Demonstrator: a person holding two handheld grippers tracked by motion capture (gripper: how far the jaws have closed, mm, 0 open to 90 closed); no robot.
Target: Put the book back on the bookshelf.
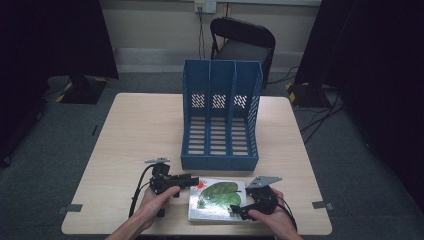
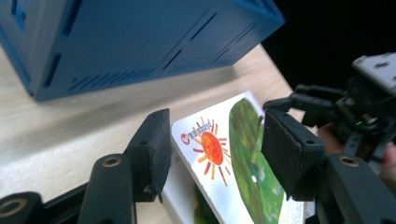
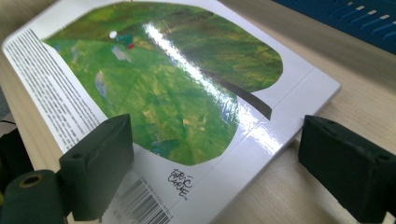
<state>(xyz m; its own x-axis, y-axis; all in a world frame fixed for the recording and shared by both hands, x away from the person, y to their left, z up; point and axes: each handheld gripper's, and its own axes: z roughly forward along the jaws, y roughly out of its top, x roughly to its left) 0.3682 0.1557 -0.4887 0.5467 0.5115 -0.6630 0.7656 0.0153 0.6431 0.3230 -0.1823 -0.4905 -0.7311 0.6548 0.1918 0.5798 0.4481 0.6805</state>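
We are watching a picture book (image 1: pixel 218 199) lying flat at the lower centre of the bench (image 1: pixel 140 125), just in front of the blue file rack (image 1: pixel 220 116). The left tool (image 1: pixel 192 181) is straddling the book's left corner, jaws partly apart, not pressing. The right tool (image 1: pixel 236 212) is standing wide around the book's lower right corner, clear of it.
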